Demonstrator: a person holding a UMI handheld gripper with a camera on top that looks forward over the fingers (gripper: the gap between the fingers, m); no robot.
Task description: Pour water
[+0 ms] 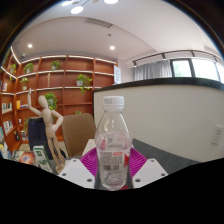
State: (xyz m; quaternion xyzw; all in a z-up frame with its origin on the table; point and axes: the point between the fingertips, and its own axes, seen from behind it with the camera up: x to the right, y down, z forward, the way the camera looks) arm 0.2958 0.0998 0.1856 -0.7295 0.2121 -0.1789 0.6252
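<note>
A clear plastic water bottle (112, 140) with a white cap and a red-and-white label stands upright between my fingers, lifted well above the tabletop. My gripper (112, 164) is shut on the bottle, with both magenta pads (90, 160) pressed against its lower sides. The bottle's base is hidden below the fingers. No cup or other vessel shows in the view.
A wooden artist's mannequin (46, 122) stands to the left, with small clutter (30, 155) at its feet. Behind it are wooden bookshelves (60, 85) with plants. A white partition wall (175, 115) runs to the right, with windows (195, 68) above it.
</note>
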